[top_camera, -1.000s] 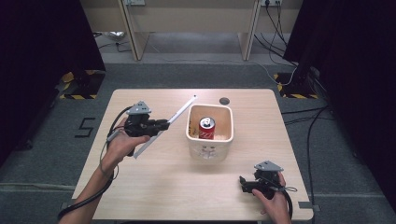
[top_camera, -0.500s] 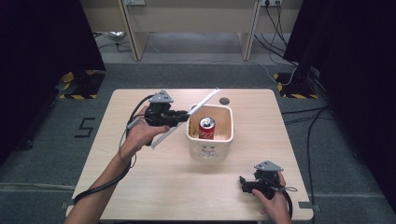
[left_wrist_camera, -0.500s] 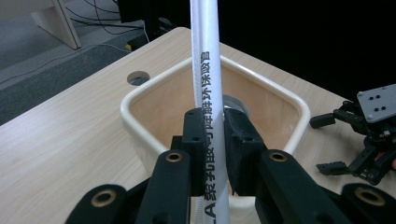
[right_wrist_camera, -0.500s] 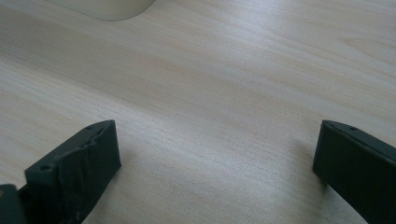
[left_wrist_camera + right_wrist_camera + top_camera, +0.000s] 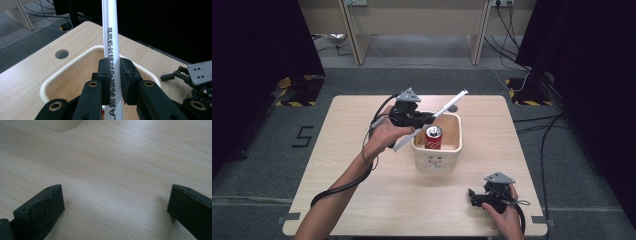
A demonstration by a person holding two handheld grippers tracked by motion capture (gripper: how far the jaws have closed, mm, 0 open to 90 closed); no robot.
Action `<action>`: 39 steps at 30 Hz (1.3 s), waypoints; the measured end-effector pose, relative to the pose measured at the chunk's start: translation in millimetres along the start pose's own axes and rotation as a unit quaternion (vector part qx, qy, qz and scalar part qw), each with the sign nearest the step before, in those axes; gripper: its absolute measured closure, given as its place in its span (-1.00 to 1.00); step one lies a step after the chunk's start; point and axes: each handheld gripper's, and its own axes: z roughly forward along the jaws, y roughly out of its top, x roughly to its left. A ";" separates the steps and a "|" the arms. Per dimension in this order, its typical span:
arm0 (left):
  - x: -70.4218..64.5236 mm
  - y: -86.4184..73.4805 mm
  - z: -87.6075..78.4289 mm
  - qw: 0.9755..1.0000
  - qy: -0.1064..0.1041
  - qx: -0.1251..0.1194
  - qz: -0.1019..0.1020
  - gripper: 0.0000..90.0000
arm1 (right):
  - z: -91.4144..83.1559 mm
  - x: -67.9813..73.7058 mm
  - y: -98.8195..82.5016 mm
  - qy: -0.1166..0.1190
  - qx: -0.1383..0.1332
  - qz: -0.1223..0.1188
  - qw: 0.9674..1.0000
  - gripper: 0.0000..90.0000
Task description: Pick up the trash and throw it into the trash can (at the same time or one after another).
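Jaws, left: clenched on the white wrapped straw (image 5: 113, 75); both pads pressed its flat sides in the left gripper view, no gap visible.
Jaws, right: spread wide, nothing between them, bare wood under them in the right gripper view.
Left gripper (image 5: 428, 118): held up off the surface, over the near-left rim of the tub, pointing across it.
Right gripper (image 5: 473, 196): low at the near-right corner of the surface, well apart from the tub, idle by the look of it.
Straw: long, thin, paper-sleeved with dark print. Gripped near mid-length, tilted; far end (image 5: 463, 92) stuck out past the tub's far rim, near end hung just outside the left wall.
Tub (image 5: 436, 162): cream, roughly square, mid-surface, small print on its front wall.
Can (image 5: 433, 138): red, upright inside the tub, toward its left side. Straw crossed above it; contact can't be told.
Surface (image 5: 342, 150): light wood, round cable hole (image 5: 61, 54) beyond the tub.
Done: straw picked up and brought over the tub.
Left: my read is that the straw goes into the tub next to the can, or to the can itself. It wasn't lowered or let go yet.
Risk: straw longer than the tub is wide, so a flat drop would likely bridge the rims.
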 end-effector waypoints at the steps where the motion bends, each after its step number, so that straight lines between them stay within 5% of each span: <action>1: -1.0 4.1 6.0 1.000 -0.003 -0.004 -0.001 0.75 | -0.2 -0.1 0.0 0.000 0.001 -0.001 1.000 -0.99; 18: -13.3 25.5 50.4 1.000 -0.022 -0.016 0.002 0.75 | -0.1 0.0 0.1 0.001 0.001 -0.001 1.000 -0.98; 31: -16.1 16.4 82.6 0.999 -0.032 -0.004 0.017 0.74 | -0.2 0.4 0.1 0.004 0.000 -0.002 1.000 -0.99; 39: -20.4 9.2 87.4 0.999 -0.043 -0.003 0.031 0.74 | -0.2 0.5 0.1 0.004 0.000 -0.002 1.000 -0.98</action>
